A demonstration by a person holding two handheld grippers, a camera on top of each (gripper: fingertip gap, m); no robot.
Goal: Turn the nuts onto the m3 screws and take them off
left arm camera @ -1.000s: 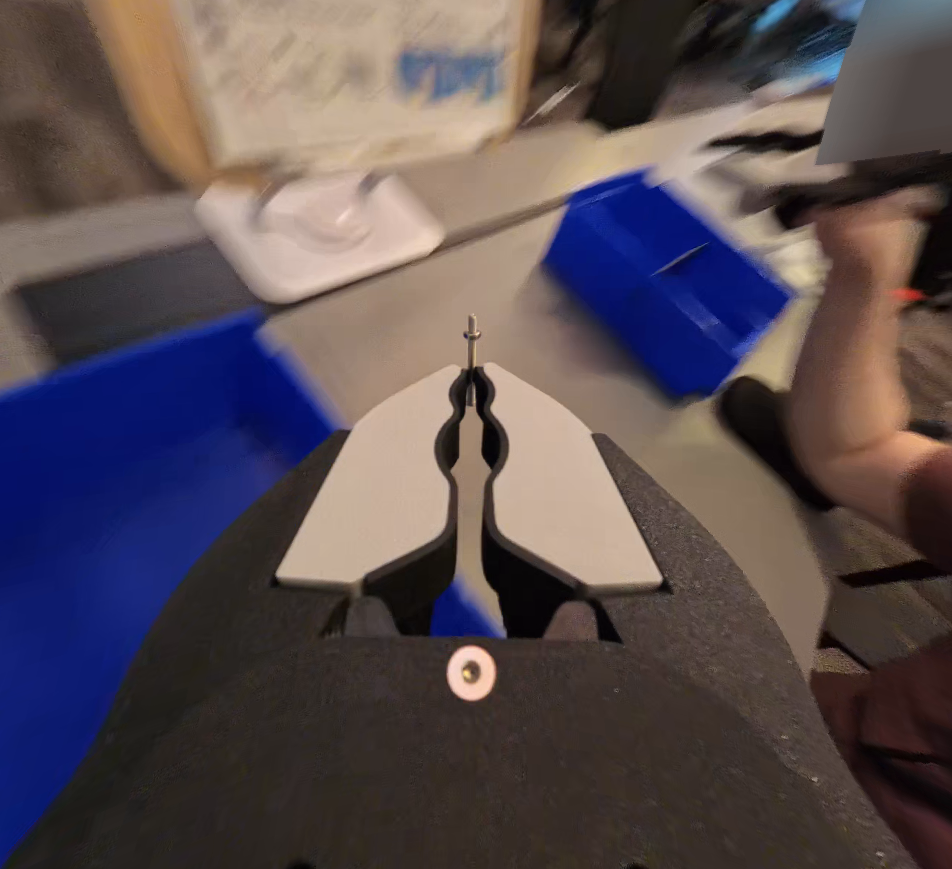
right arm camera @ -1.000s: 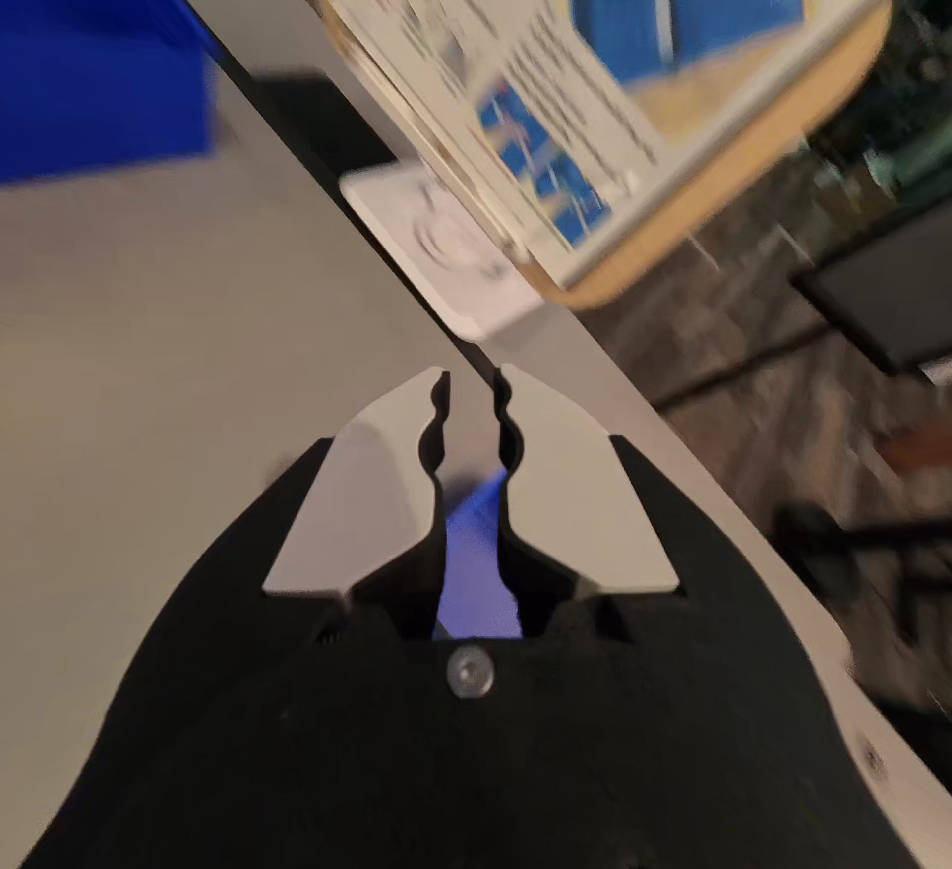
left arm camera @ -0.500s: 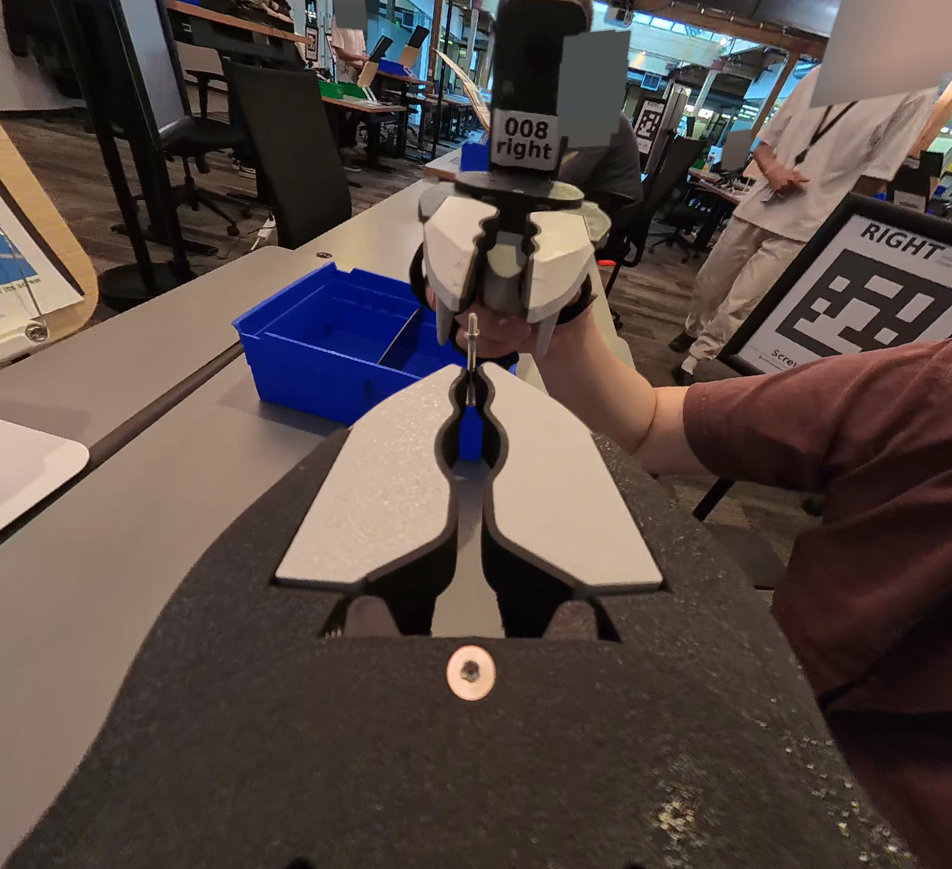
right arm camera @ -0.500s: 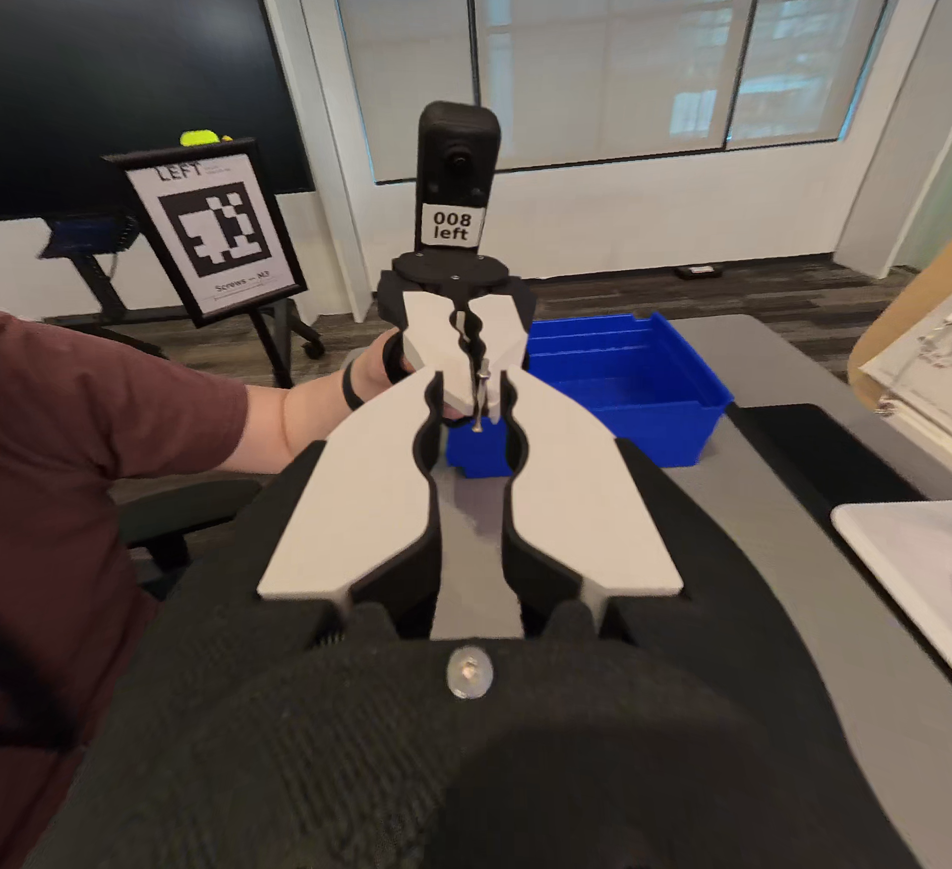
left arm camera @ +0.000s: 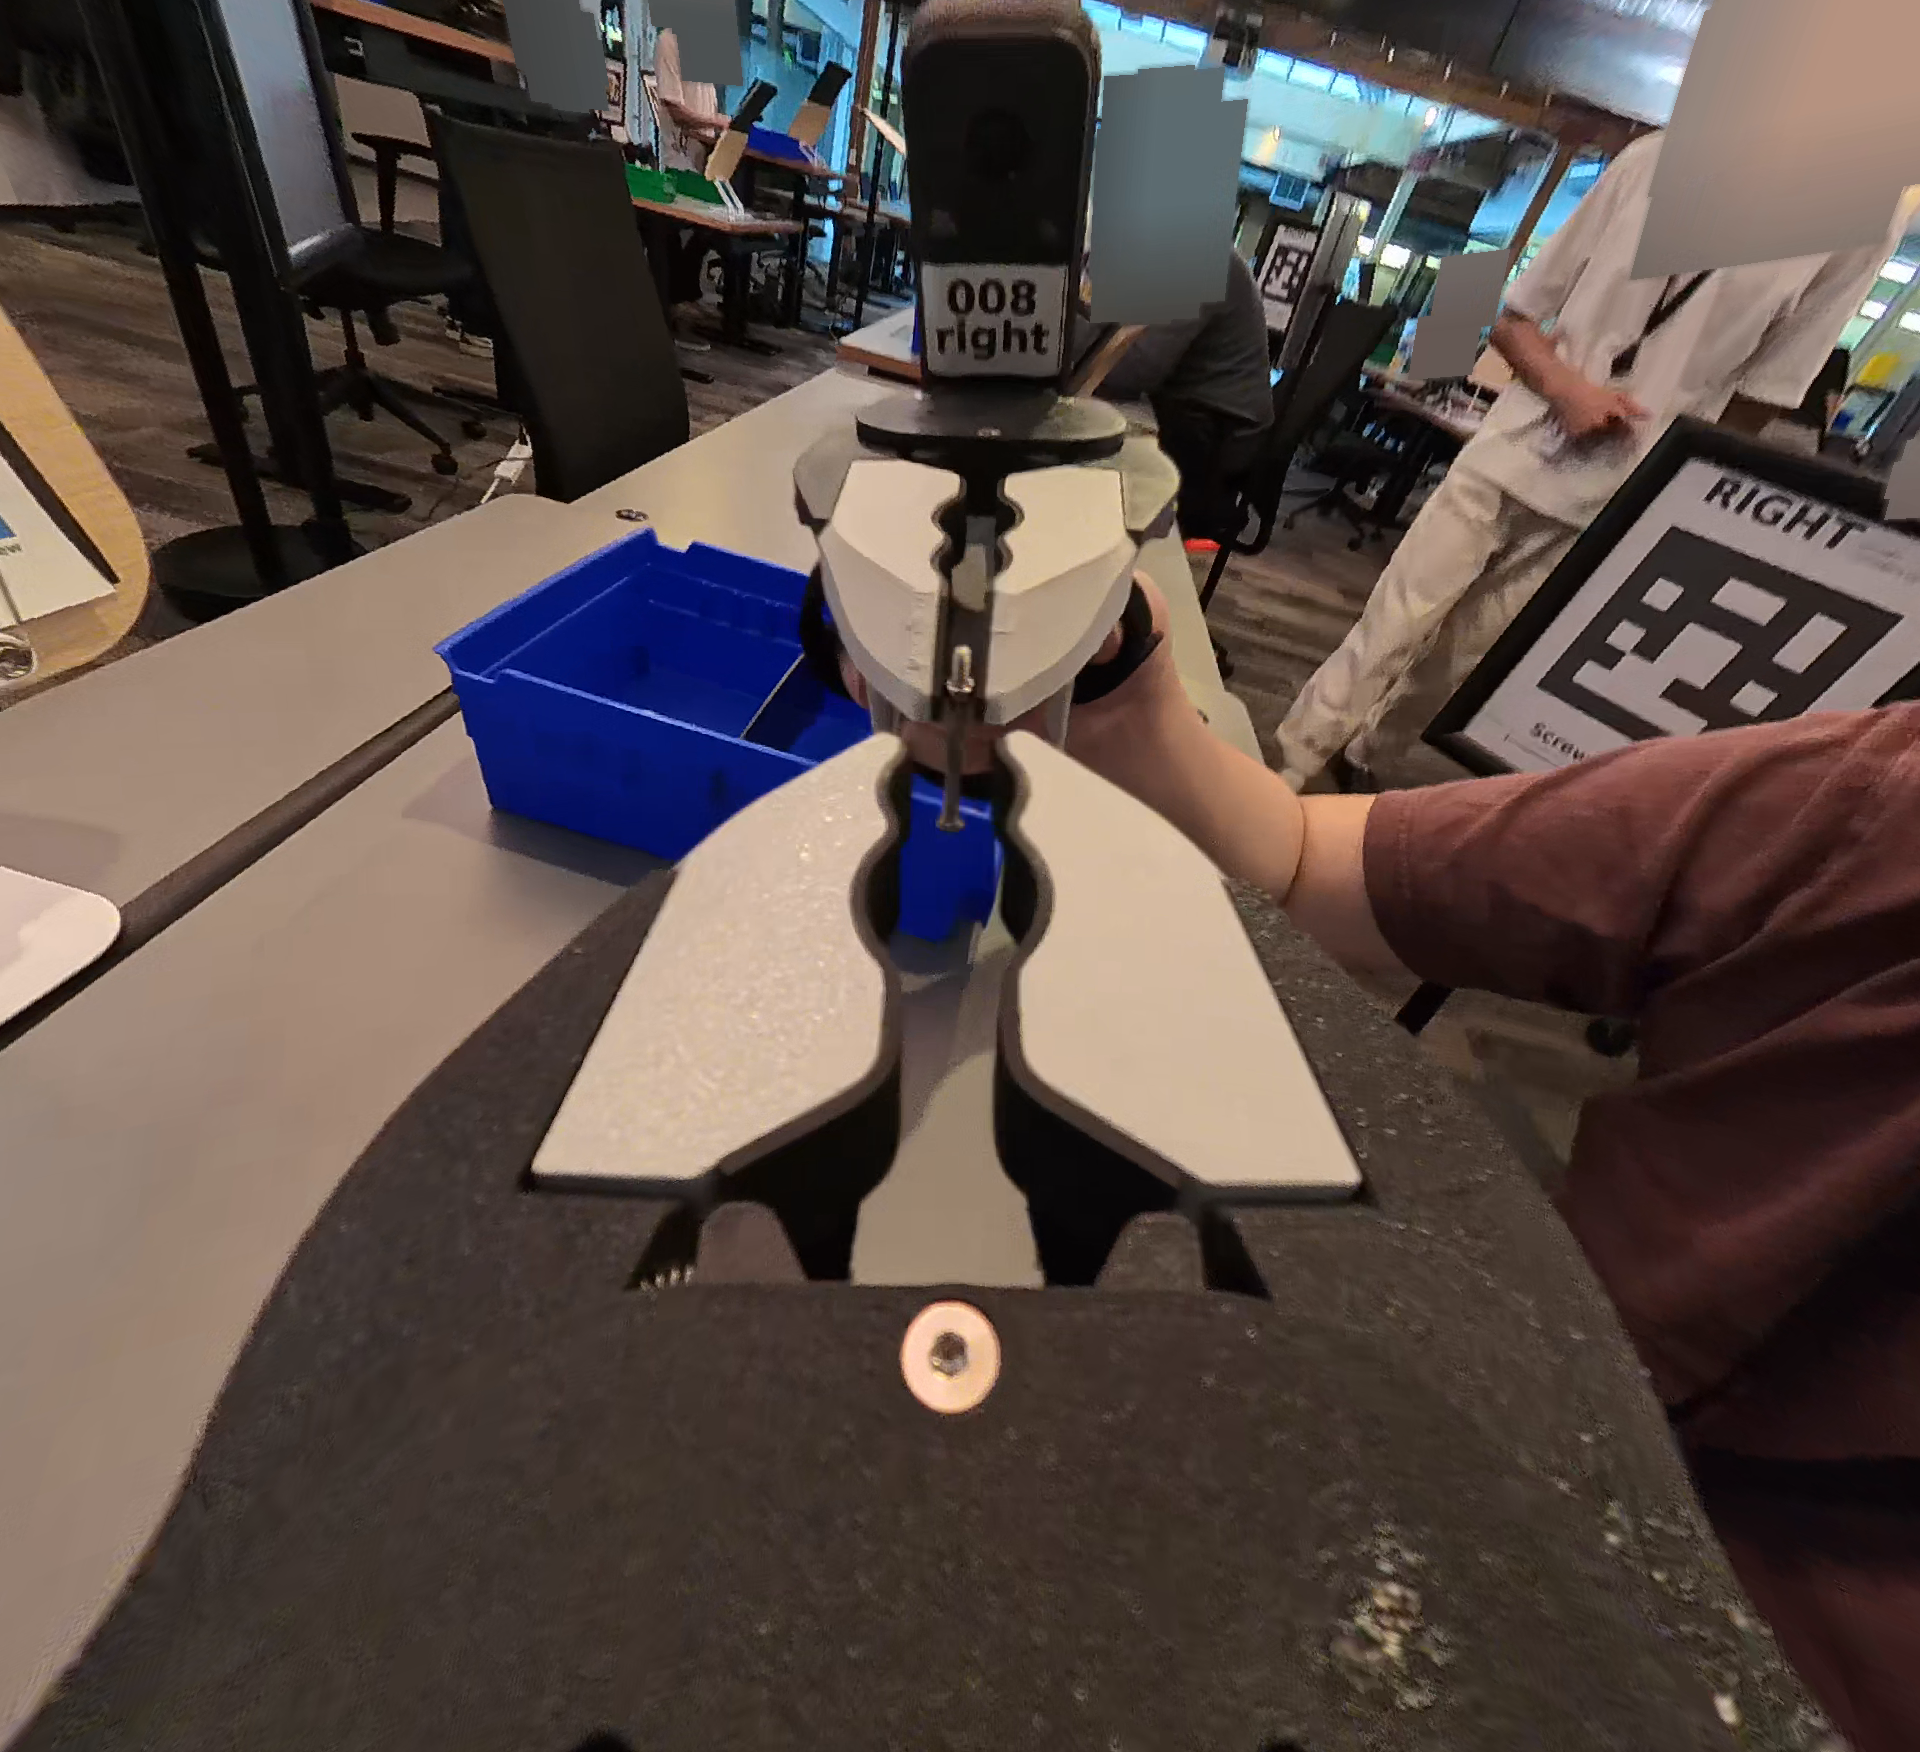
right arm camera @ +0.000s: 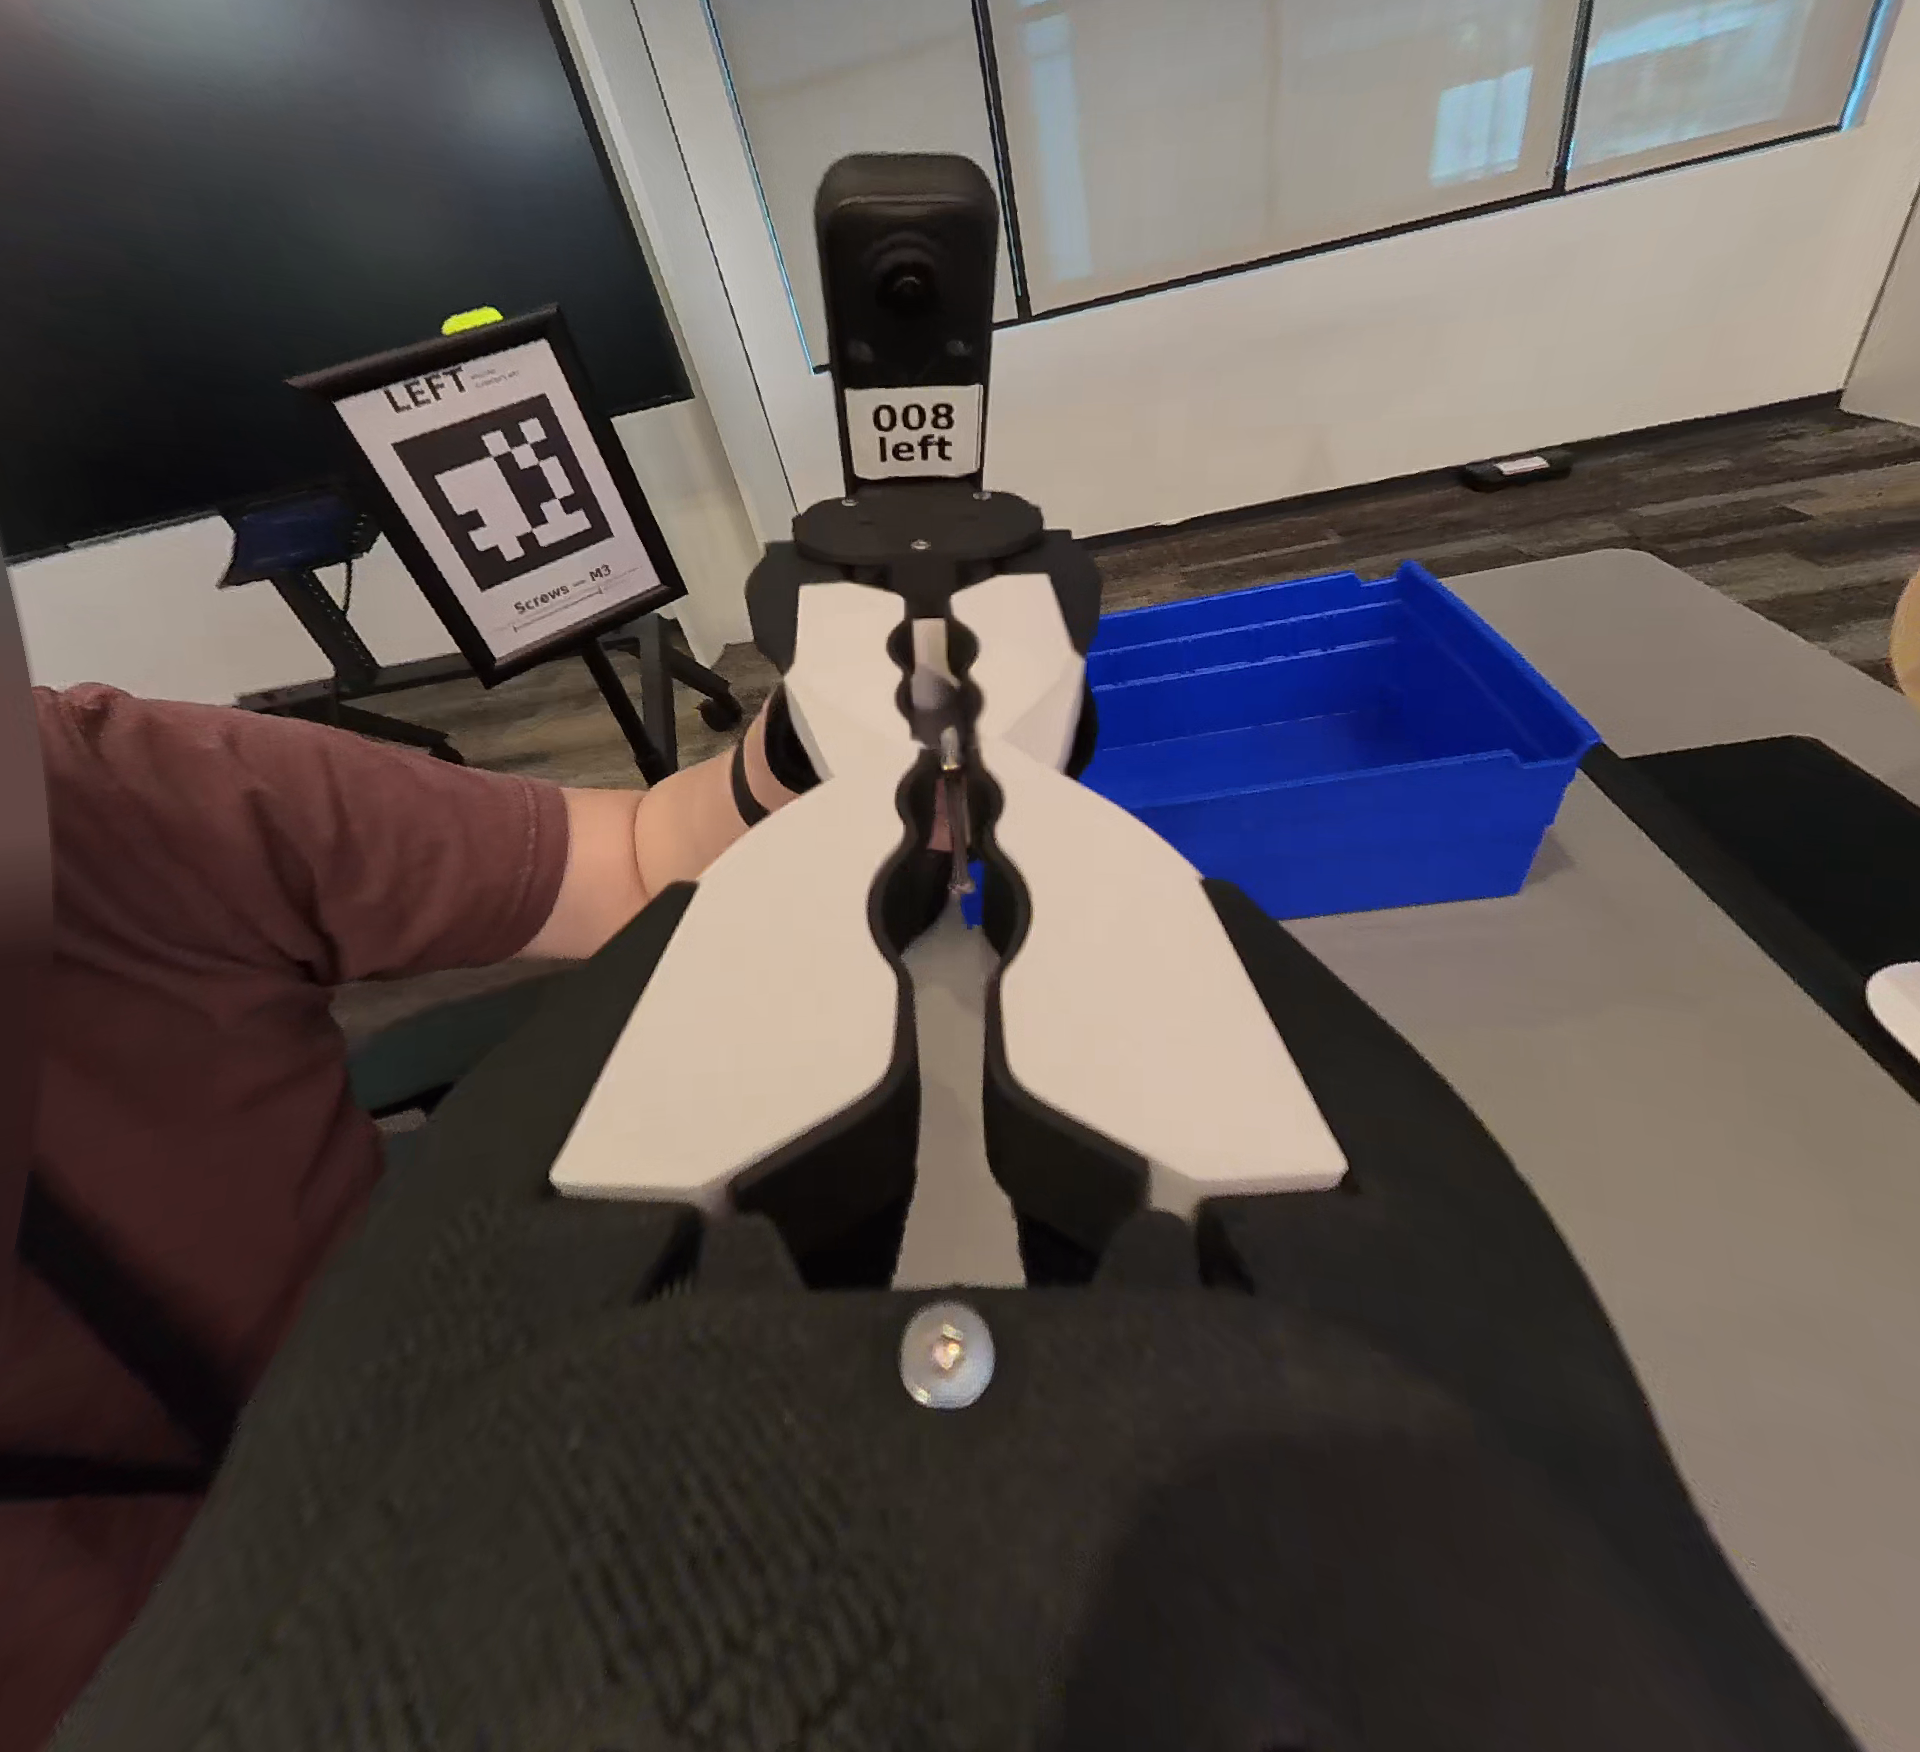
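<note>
On the left, a blue bin point(left arm camera: 623, 715) sat on the grey table point(left arm camera: 260, 694). In the middle, the left gripper point(left arm camera: 951, 752) had its fingers spread apart and held nothing. The thin screw point(left arm camera: 954, 746) hung down between those fingers without touching them. The right gripper point(left arm camera: 961, 705), facing it, pinched the top of the screw. On the right was a person's arm in a dark red sleeve point(left arm camera: 1662, 923), with a framed sign point(left arm camera: 1714, 642) behind it
</note>
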